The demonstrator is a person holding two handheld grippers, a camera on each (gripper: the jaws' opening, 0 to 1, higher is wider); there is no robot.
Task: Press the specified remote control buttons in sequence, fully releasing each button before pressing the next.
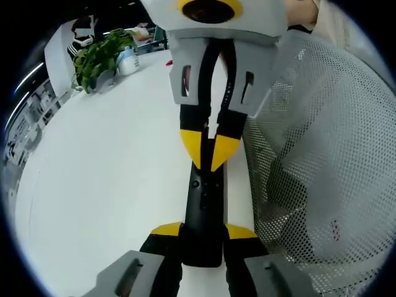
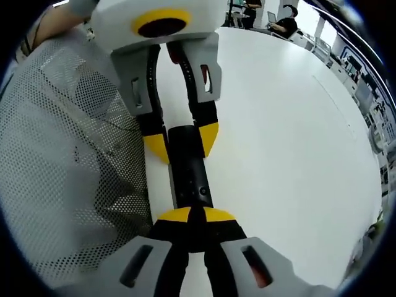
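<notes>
Remote control [image 1: 204, 210] clamped between left gripper's fingers [image 1: 167, 230].

No writing, brand, number or sign can be read in either view. The black remote control [image 1: 204, 210] on the white tabletop [image 1: 105, 185] shows small round buttons, but any marks on them are too small and blurred to make out.
</notes>
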